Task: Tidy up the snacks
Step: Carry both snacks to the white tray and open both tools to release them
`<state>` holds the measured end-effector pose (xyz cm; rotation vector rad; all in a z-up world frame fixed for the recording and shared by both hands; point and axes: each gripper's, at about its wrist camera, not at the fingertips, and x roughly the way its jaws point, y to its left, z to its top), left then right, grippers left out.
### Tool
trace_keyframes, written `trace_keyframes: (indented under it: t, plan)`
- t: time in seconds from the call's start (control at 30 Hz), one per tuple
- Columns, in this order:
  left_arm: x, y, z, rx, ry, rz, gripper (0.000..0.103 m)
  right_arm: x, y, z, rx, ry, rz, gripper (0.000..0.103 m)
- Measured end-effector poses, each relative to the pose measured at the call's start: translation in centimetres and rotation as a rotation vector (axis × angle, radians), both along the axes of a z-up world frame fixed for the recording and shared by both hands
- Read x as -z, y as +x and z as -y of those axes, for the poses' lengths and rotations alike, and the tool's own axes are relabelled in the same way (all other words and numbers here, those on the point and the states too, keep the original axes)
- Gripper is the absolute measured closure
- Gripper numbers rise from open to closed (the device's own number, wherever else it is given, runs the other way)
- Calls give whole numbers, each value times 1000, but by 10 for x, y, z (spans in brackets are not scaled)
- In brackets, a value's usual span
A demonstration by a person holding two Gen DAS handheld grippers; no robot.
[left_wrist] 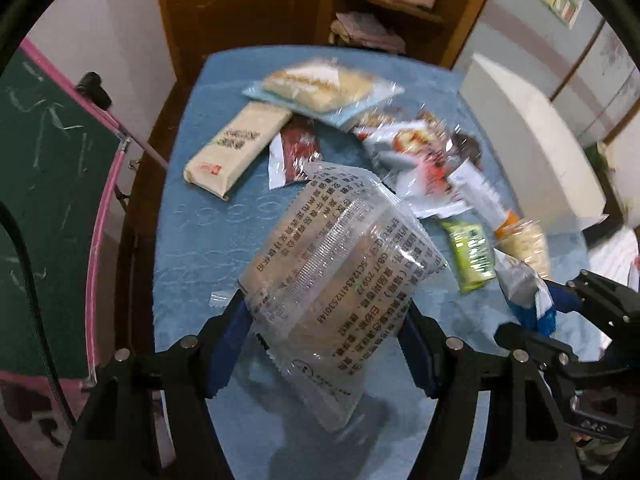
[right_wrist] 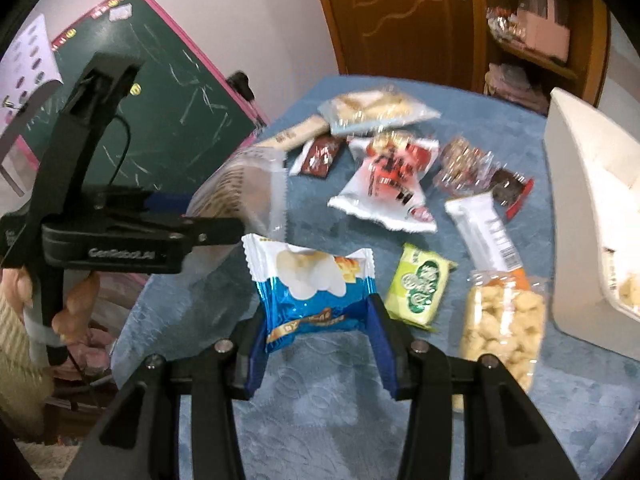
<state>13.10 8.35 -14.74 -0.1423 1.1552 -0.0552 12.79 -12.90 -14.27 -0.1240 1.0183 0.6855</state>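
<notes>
My left gripper (left_wrist: 326,316) is shut on a clear packet (left_wrist: 340,256) with black print and a pale cake inside, held tilted above the blue tablecloth (left_wrist: 200,240). In the right wrist view that left gripper (right_wrist: 200,212) hangs at the left with the clear packet (right_wrist: 244,184) in it. My right gripper (right_wrist: 320,332) is shut on a blue and white snack packet (right_wrist: 312,280), lifted off the cloth. The left wrist view shows the right gripper (left_wrist: 540,312) and its packet (left_wrist: 524,288) at the right edge.
Loose snacks lie on the cloth: a bread packet (left_wrist: 320,84), a beige bar (left_wrist: 236,144), a dark red sachet (right_wrist: 320,156), a white and red packet (right_wrist: 384,180), a green packet (right_wrist: 420,284), a bag of puffs (right_wrist: 504,316). A white box (right_wrist: 580,200) stands at the right. A person's hand (right_wrist: 76,304) holds the left gripper.
</notes>
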Motion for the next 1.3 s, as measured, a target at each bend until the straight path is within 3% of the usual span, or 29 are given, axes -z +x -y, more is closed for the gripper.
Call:
trace_keyframes:
  t: [0.2, 0.37, 0.63, 0.93, 1.1, 1.3]
  plan:
    - [-58, -18, 32, -11, 21, 114, 34, -37, -8, 30, 51, 75, 68, 58]
    - [-106, -16, 70, 23, -7, 224, 34, -75, -12, 68, 125, 120, 168, 58]
    - [-152, 10, 159, 92, -62, 320, 34, -122, -4, 153, 331, 172, 284, 58]
    - [-165, 68, 255, 176, -91, 323, 34, -138, 42, 240, 568, 176, 306, 58]
    - [-147, 103, 295, 200, -101, 287, 34, -132, 64, 268, 629, 163, 289, 58]
    - [-115, 142, 317, 180, -32, 255, 34, -103, 97, 282, 681, 125, 237, 58]
